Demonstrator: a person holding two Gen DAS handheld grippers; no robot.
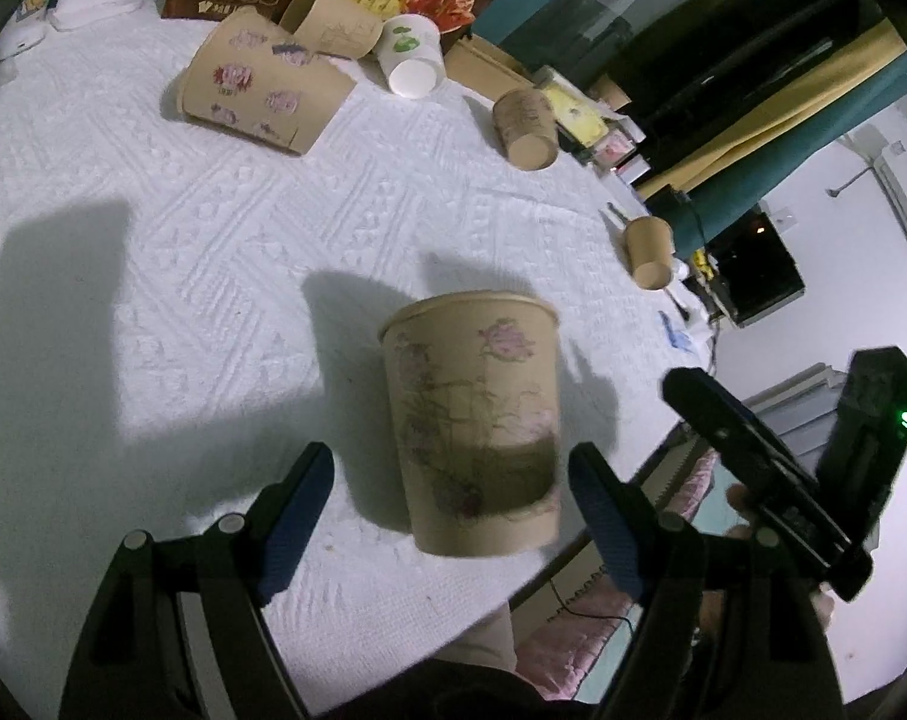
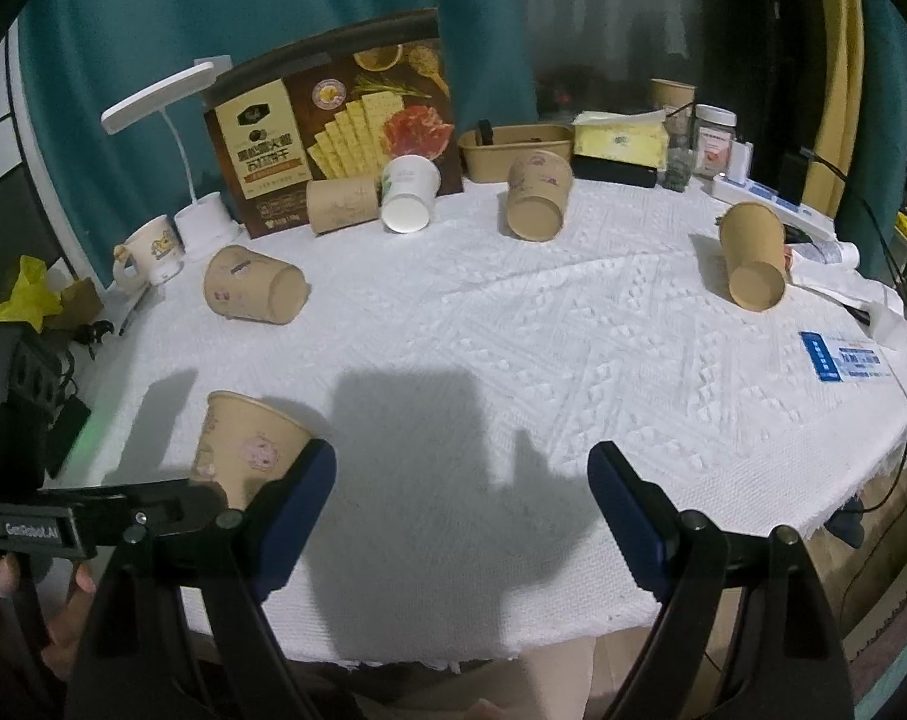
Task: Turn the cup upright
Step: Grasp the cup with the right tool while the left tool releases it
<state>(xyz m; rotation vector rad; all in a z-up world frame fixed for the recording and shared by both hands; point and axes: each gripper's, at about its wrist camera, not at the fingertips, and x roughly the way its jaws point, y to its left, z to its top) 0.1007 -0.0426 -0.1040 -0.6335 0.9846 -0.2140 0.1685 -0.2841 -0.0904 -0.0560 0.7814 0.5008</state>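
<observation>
We see the flowered cup (image 1: 474, 420) upright on the tablecloth (image 1: 153, 300), between the spread left tongs (image 1: 452, 501), untouched. Right tongs (image 2: 462, 501) gape empty. Other cups (image 2: 534, 198) remain lying down.

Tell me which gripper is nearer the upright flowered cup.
Left. The left gripper has its open jaws on either side of the upright flowered cup, not touching. The right gripper is off to the cup's side, open over bare cloth.

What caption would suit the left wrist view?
Upright flowered cup stands between the open left gripper; other cups lie tipped on the white cloth.
</observation>
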